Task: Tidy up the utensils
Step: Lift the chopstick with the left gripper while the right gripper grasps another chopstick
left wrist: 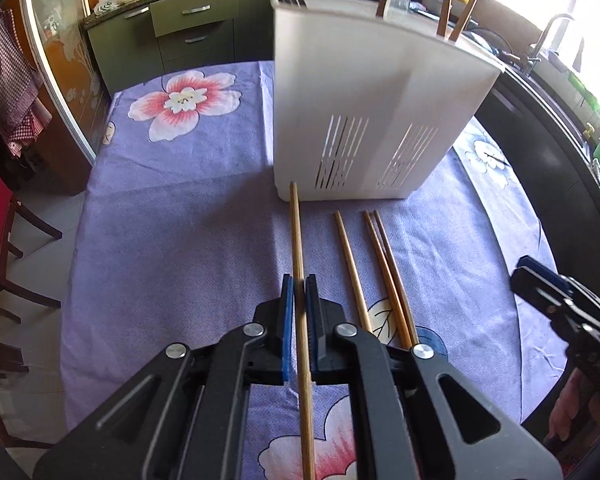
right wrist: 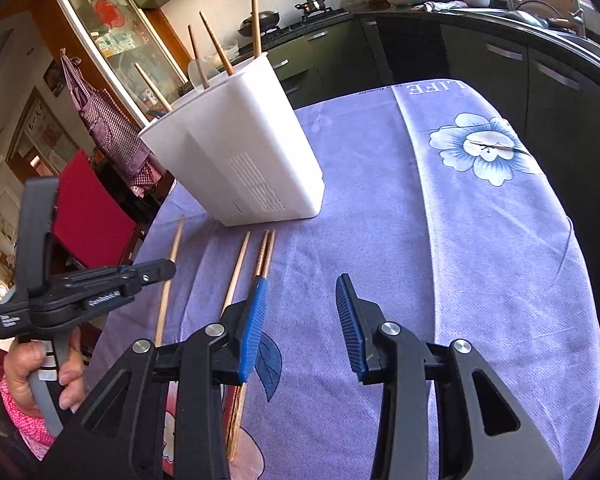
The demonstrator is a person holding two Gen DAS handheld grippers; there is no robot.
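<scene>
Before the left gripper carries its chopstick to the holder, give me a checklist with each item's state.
1. Left gripper shut on the chopstick: ok.
2. Grip near the chopstick's middle, so it should not tip: ok.
3. White utensil holder upright on the tablecloth: ok.
4. Room inside the holder's compartment: cannot tell, the inside is hidden.
5. Right gripper open, holding nothing, off to the side: ok.
6. Three loose chopsticks lying apart from the held one: ok.

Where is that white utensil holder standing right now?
The white utensil holder stands upright on the purple flowered tablecloth, just beyond the far tips of the loose chopsticks. In the right wrist view it sits left of centre.
</scene>
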